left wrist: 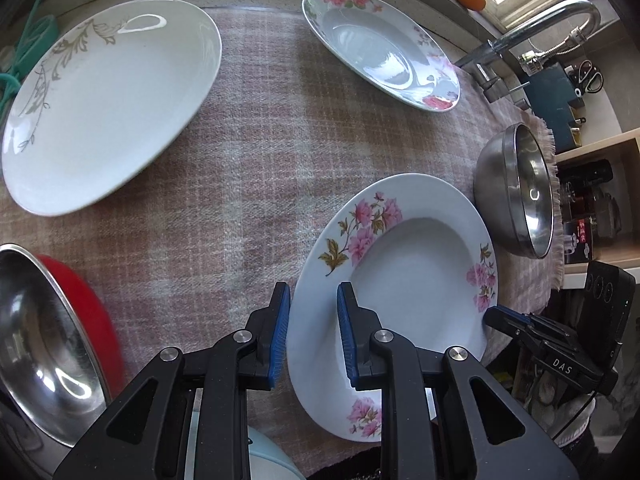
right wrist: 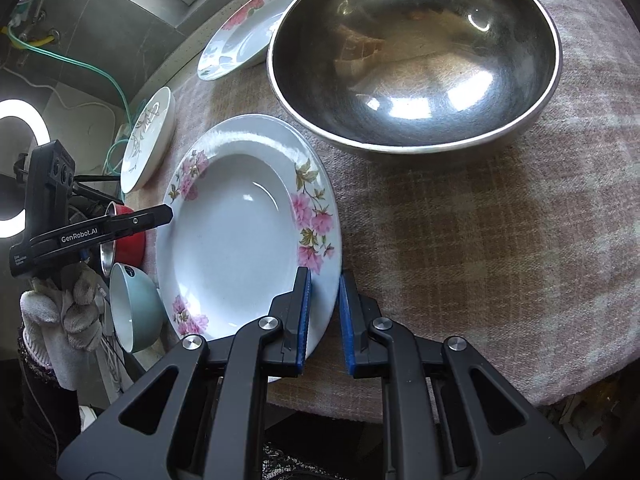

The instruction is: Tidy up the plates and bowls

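Left wrist view: left gripper (left wrist: 313, 312) points steeply down at the near floral soup plate (left wrist: 404, 280). Its jaws straddle the plate's left rim w/ a narrow gap; the pads don't visibly press the rim, so it reads as loosely parted, not clamped. Right gripper (left wrist: 498, 318) comes in from the plate's right side, tip at the rim. Beyond the plate: a second floral plate (left wrist: 384, 48) far back, a white plate w/ grey vine pattern (left wrist: 108, 108) back-left, a steel bowl (left wrist: 516, 192) just right of it, a red bowl w/ steel inside (left wrist: 52, 320) to the left. All sit on a pink plaid cloth (left wrist: 260, 160).

Right wrist view: right gripper (right wrist: 324, 300) also angled steeply down, jaws nipped tight on the soup plate's (right wrist: 240, 232) right rim, blue pads on either face. Plate looks tilted, that edge raised off the cloth (right wrist: 480, 240). Left gripper (right wrist: 160, 216) sits at the plate's opposite rim, held by a gloved hand (right wrist: 60, 316). Big steel bowl (right wrist: 416, 52) behind the plate; teal bowl (right wrist: 136, 312) and red bowl (right wrist: 128, 236) on its left.
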Action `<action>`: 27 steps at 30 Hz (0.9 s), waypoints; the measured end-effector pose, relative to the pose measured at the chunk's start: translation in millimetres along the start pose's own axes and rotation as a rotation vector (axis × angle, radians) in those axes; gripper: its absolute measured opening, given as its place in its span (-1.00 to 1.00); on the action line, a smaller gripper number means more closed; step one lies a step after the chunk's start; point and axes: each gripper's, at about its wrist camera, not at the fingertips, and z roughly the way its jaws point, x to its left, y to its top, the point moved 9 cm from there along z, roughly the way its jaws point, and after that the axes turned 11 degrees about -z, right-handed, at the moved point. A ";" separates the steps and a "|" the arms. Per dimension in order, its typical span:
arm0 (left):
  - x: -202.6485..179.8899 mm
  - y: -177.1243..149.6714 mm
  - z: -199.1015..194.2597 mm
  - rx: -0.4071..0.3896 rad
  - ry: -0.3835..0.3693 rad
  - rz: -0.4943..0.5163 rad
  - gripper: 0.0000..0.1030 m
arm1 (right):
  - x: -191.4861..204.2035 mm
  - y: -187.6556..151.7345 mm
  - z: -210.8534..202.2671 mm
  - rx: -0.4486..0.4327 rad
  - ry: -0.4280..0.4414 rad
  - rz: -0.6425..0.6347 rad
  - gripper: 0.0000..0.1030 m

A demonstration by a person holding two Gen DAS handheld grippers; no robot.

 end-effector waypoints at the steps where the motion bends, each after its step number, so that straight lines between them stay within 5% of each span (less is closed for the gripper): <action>1: 0.7 -1.8 -0.3 0.003 0.000 0.000 -0.60 | 0.4 -0.6 0.2 0.001 -0.001 -0.002 -0.72; 20: 4.1 -6.2 0.7 0.019 -0.005 0.007 -0.60 | 8.5 -5.1 5.3 0.026 -0.012 -0.020 -0.69; 27: 1.5 1.5 -10.0 -0.009 -0.004 0.037 -0.60 | 9.5 -2.7 -12.9 -0.016 -0.077 -0.043 -0.64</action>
